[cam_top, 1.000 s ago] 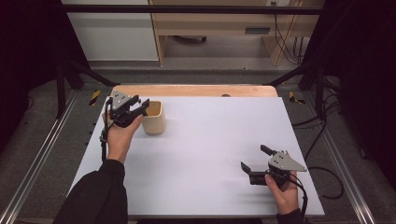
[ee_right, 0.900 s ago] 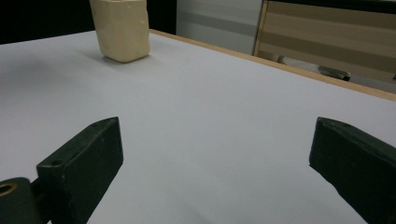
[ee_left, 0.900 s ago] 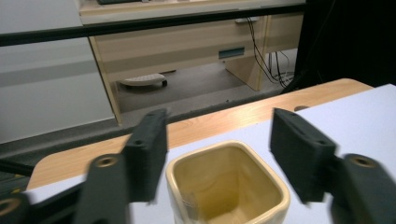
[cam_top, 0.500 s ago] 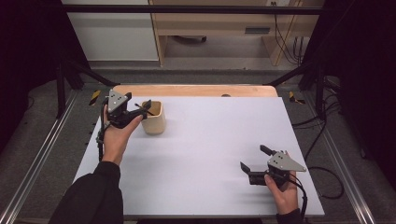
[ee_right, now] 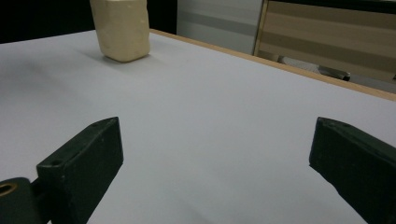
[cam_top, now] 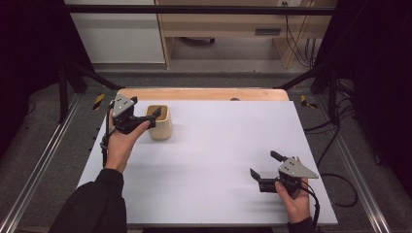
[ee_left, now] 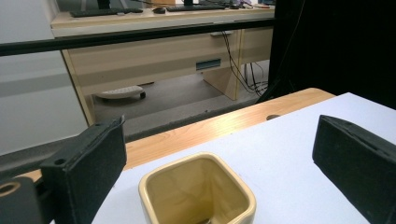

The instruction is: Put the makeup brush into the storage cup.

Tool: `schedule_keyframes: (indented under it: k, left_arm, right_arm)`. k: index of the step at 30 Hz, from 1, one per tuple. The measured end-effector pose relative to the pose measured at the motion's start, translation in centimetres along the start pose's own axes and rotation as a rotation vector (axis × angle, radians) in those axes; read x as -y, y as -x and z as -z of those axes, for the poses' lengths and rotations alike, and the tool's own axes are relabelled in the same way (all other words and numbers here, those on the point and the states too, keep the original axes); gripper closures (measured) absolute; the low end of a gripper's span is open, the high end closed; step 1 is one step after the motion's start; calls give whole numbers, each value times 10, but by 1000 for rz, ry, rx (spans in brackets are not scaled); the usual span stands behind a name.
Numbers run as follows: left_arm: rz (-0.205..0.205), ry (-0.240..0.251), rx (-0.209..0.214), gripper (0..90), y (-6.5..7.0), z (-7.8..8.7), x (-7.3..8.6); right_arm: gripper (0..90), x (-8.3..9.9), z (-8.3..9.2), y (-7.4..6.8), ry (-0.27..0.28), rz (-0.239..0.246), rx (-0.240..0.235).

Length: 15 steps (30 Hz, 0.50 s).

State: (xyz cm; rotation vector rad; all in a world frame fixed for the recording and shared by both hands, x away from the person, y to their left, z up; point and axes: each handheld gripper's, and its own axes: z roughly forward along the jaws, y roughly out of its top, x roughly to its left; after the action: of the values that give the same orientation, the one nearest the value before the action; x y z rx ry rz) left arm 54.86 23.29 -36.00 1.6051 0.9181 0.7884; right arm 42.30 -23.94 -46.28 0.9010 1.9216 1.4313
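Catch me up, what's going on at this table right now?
A person holds a gripper in each hand at a white table. The left gripper sits at a cream square cup near the table's far left. Its fingers have just been opening and now stand wide apart, clear of the cup's walls, so the cup looks released, standing upright. The right gripper rests open near the table's near right, with nothing between its fingers.

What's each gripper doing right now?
Left gripper: jaws just opened, wide either side of the square cream ceramic cup, not gripping.
Right gripper: open, empty.
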Motion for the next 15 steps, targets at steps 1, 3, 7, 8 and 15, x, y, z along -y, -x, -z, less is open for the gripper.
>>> schedule_keyframes:
  k: [1, 3, 7, 8, 15]
  left_arm:
    - [0, 2, 2, 24, 0, 1, 0]
    - [3, 6, 7, 21, 0, 1, -1]
    - [1, 11, 14, 17, 0, 3, -1]
    - [1, 12, 15, 16, 0, 3, -1]
    - [-2, 13, 25, 16, 2, 5, 0]
  right_arm:
    - [31, 0, 0, 0, 0, 0, 0]
    - [31, 0, 0, 0, 0, 1, -1]
    - [31, 0, 0, 0, 0, 0, -1]
    - [31, 0, 0, 0, 0, 1, -1]
    - [31, 0, 0, 0, 0, 3, -1]
